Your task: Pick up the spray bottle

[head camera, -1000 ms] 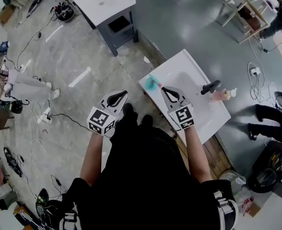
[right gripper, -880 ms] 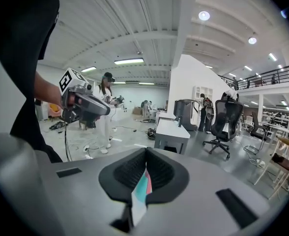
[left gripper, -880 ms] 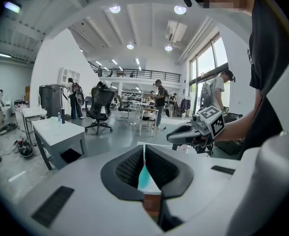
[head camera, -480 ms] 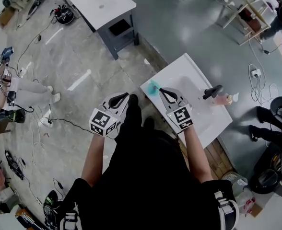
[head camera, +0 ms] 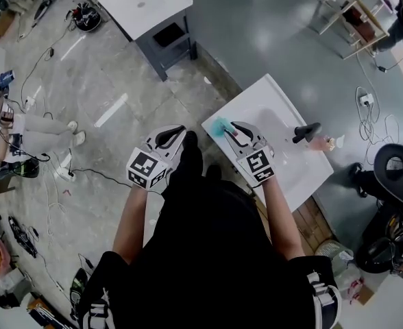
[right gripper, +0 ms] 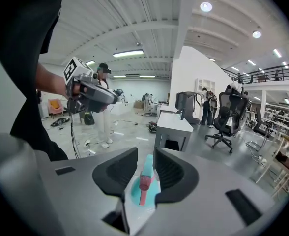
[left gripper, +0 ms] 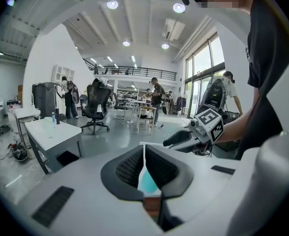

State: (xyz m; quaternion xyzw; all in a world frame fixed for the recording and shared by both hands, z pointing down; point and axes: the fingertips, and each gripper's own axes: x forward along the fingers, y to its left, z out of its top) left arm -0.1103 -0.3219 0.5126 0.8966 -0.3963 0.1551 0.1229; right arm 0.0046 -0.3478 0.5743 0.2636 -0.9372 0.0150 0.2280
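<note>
A teal spray bottle [head camera: 221, 125] with a pink trigger lies on the near-left corner of a white table [head camera: 270, 101]. My right gripper [head camera: 234, 128] hovers just short of it, pointing at it. In the right gripper view the bottle [right gripper: 145, 183] shows in the gap ahead of the gripper [right gripper: 145, 157], whose jaws are opening; the pads do not touch the bottle. My left gripper [head camera: 177, 131] hangs over the floor left of the table corner. Its tips [left gripper: 144, 150] meet with nothing held, and the teal bottle [left gripper: 147, 183] shows through the slit below them.
A pink bottle with a black trigger head [head camera: 312, 136] lies at the table's far right. Another white table [head camera: 147, 4] stands farther off. Cables [head camera: 85, 166] trail on the floor at left, a person's legs [head camera: 40, 125] beyond them. An office chair [head camera: 397, 164] stands right.
The person and both grippers have edged forward towards the table corner. The right gripper's jaws now stand apart where they were together before.
</note>
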